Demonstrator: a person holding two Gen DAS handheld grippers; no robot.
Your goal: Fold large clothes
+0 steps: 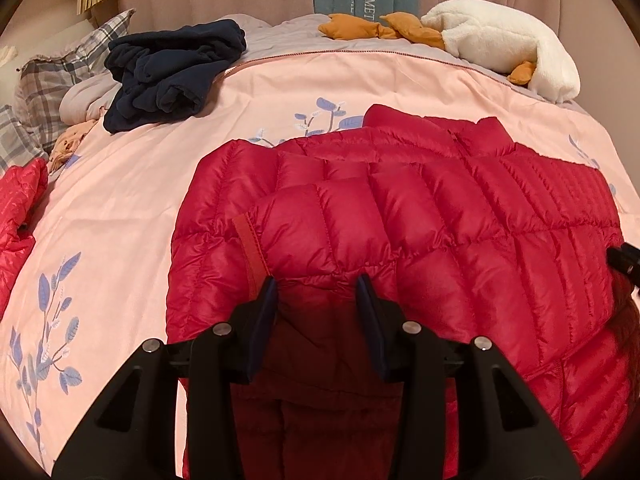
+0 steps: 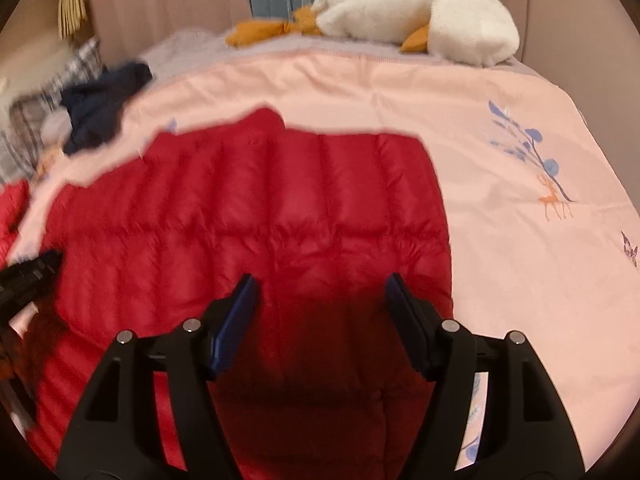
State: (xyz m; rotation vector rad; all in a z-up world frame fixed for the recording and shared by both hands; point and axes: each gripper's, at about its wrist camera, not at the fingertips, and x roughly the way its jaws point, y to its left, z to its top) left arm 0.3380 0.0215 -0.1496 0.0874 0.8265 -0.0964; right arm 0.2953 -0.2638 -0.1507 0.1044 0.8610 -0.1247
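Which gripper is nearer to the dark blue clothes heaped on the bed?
Left. The left gripper hangs over the red jacket on the side where the dark blue clothes lie. The right gripper is over the jacket's other end, farther away.

Each hand-held gripper — left hand-held gripper (image 1: 317, 290), right hand-held gripper (image 2: 320, 290) — has a matte black plastic frame with triangular cut-outs, round silver pivot screws, and two flat dark blue fingers (image 1: 267, 308).
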